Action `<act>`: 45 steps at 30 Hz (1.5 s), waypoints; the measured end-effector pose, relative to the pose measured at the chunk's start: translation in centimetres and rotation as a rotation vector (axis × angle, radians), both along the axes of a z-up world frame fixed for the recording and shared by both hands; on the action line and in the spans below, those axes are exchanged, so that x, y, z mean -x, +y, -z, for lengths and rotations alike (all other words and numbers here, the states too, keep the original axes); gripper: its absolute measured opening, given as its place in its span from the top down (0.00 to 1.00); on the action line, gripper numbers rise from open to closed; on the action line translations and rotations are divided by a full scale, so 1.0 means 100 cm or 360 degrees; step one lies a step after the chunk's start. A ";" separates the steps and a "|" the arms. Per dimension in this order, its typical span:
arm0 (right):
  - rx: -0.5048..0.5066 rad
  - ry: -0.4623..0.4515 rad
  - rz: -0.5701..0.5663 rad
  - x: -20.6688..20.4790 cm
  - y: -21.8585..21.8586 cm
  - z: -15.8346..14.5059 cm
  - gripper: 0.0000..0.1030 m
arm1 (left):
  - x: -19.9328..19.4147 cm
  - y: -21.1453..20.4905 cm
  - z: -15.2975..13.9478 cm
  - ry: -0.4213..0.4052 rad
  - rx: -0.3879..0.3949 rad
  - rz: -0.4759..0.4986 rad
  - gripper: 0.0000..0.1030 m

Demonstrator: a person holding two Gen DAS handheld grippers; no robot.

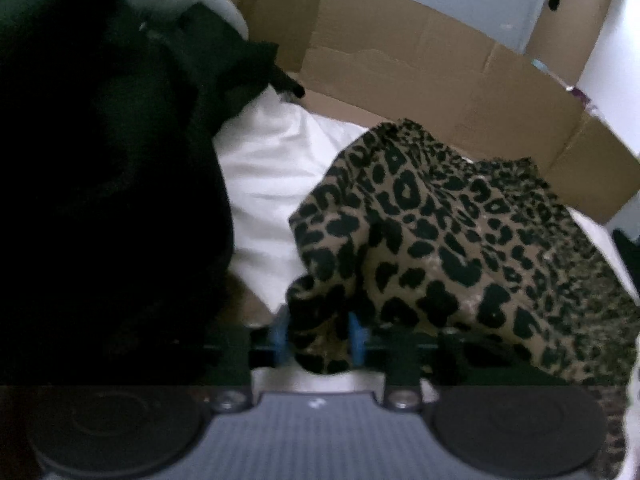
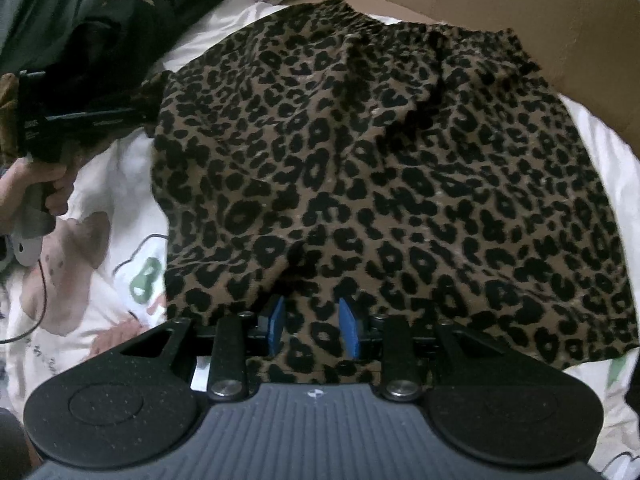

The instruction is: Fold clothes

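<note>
- At frame centre in both views: one leopard-print brown-and-black fabric garment (image 2: 380, 184), lying on a white printed bed sheet (image 2: 120, 184) before a brown cardboard box wall (image 1: 440, 64).
- Left gripper (image 1: 318, 338): blue fingers (image 1: 277, 336) pinched on a bunched corner of the cloth.
- Right gripper (image 2: 311, 330): fingers (image 2: 347, 328) closed on the near hem.
- Handling, judged: soft, light, limp; it drapes and sags, so grip corners or hem.
- Count: one garment spread, two grippers; a dark clothing heap (image 1: 100, 160) at left, its pieces uncountable.
</note>
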State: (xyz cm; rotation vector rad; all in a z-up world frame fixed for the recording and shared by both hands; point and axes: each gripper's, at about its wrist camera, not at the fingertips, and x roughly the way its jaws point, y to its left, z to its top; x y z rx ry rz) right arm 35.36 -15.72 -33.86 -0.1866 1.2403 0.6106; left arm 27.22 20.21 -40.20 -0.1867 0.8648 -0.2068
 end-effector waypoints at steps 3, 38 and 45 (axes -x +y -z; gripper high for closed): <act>-0.0058 0.0046 -0.0006 0.003 0.007 0.003 0.64 | 0.003 0.005 -0.001 0.0043 0.0046 0.0006 0.86; -0.0053 0.0201 -0.0212 0.037 0.034 0.045 0.94 | -0.021 0.030 -0.107 0.0261 -0.0145 -0.0022 0.99; -0.0059 0.0223 -0.0190 0.036 0.031 0.047 0.94 | -0.027 0.032 -0.084 0.0325 -0.0193 -0.0079 0.94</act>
